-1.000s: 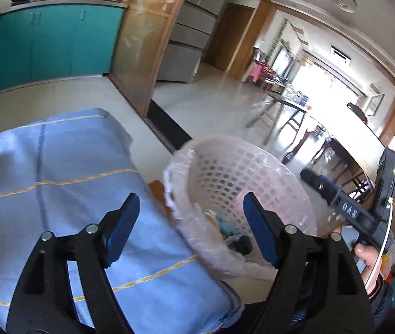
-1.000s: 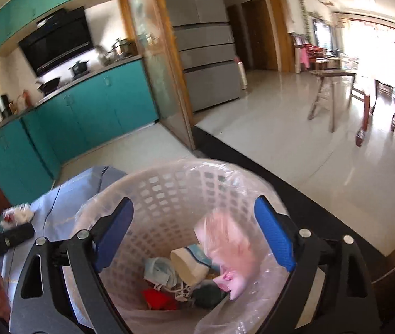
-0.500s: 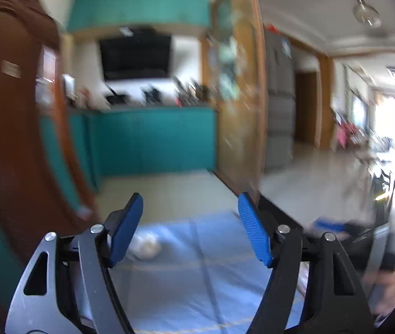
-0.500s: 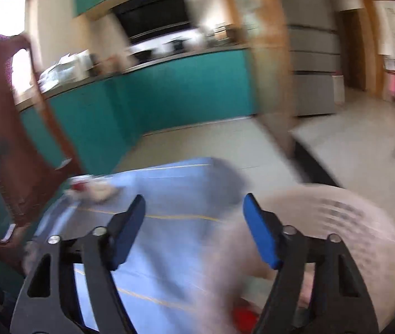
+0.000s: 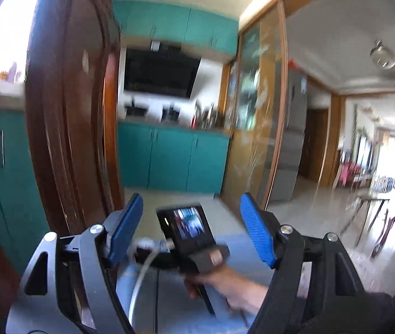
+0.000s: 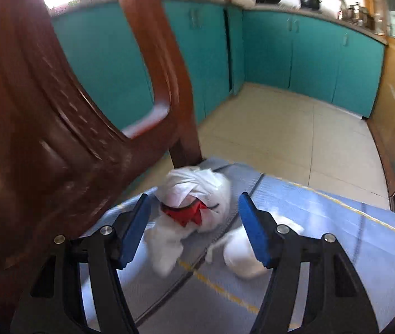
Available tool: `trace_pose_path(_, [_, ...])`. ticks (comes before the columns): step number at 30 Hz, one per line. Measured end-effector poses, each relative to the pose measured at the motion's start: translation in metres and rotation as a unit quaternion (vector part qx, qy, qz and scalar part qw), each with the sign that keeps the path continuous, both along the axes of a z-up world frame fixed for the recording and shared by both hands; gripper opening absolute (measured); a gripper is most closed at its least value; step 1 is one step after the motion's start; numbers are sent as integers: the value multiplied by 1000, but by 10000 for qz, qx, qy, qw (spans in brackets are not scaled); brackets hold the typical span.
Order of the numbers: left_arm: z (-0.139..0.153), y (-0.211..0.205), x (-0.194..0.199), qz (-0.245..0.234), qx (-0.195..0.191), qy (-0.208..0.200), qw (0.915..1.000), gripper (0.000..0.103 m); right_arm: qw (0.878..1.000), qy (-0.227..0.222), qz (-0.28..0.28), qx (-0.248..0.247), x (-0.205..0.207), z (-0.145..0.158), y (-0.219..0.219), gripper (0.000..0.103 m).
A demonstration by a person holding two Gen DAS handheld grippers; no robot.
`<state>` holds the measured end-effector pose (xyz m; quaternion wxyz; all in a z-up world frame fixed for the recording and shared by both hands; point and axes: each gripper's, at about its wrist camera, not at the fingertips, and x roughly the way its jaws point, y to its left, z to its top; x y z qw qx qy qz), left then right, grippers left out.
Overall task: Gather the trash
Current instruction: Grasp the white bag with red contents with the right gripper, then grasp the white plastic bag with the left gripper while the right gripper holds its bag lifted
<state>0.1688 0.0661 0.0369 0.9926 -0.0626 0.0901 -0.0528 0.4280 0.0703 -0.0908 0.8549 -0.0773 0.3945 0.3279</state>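
While the left wrist view looks pretty level across the kitchen, the left gripper [image 5: 190,229] has its blue pads spread apart with nothing between them, just air and the room behind. Right past it sits the right gripper's back end, a little screen [image 5: 189,224] lit up, with a hand [image 5: 231,288] wrapped round the grip and a white cable [image 5: 141,278] looping off it, all a bit smeared. Blue cloth [image 5: 169,306] shows low down under that. Far side has teal cabinets [image 5: 169,161], a black hood [image 5: 158,75] above the counter, a dark wooden chair [image 5: 66,111] filling the left, and a glass partition [image 5: 256,128] to the right. Over in the right wrist view, angled down at the table, the right gripper [image 6: 193,228] has been closing its jaws a bit but they're still apart and not pressing on anything. The trash [image 6: 194,200], a crumpled white tissue wad with a red scrap in it, lies on the cloth [image 6: 336,222] just past the tips, roughly centred between them, near the far left corner by the chair [image 6: 58,111]. Another white wad [image 6: 242,253] sits nearer, partly hidden behind the right finger. Can't tell if the pads touch either one, it's blurry. Beige floor [image 6: 281,128] and cabinets [image 6: 309,55] beyond.
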Motion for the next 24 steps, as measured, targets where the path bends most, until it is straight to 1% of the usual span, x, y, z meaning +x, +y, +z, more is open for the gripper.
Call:
trace_pose_path(1, [-6, -2, 13, 36, 50, 327, 9994, 73, 9998, 141, 100, -73, 3, -7, 7, 46])
trace_pose_path(2, [-10, -3, 21, 48, 68, 533, 9985, 73, 9996, 176, 161, -120, 4, -10, 9, 36])
trace_pose_path(3, [-12, 0, 30, 34, 59, 712, 9974, 73, 9993, 154, 260, -204, 1, -13, 14, 31])
trace_pose_path(4, [-16, 0, 35, -29, 11, 888, 9960, 73, 9991, 170, 319, -224, -1, -13, 16, 21])
trace_pose_path(5, [-16, -1, 37, -70, -8, 946, 9955, 73, 9989, 211, 360, -216, -3, -13, 16, 15])
trace_pose_path(7, [-14, -4, 38, -117, 37, 962, 9953, 73, 9988, 303, 372, -73, -10, -9, 9, 10])
trace_pose_path(10, [-13, -8, 41, -143, 122, 924, 9955, 73, 9980, 424, 408, 235, -26, 1, -12, 7])
trace_pose_path(13, [-16, -9, 45, -217, 65, 963, 9951, 74, 9965, 475, 475, 499, -59, 15, -46, 7])
trace_pose_path(16, [-20, -6, 43, -300, -35, 1043, 9941, 74, 9952, 551, 469, 651, -97, 29, -90, 7])
trace_pose_path(18, [-25, -6, 50, -319, -43, 1142, 9929, 74, 9948, 606, 397, 717, -118, 36, -119, 7])
trace_pose_path(20, [-30, -7, 65, -381, -49, 1392, 9895, 75, 9941, 604, 190, 884, -139, 41, -155, 7])
trace_pose_path(21, [-34, -8, 83, -476, -11, 1640, 9853, 75, 9937, 574, 67, 957, -147, 43, -171, 7])
trace_pose_path(22, [-35, -11, 95, -503, 44, 1791, 9825, 75, 9935, 502, -108, 1019, -155, 43, -187, 7])
trace_pose_path(24, [-45, -15, 127, -562, 178, 2172, 9744, 81, 9902, 528, -476, 1198, -162, 37, -216, 7])
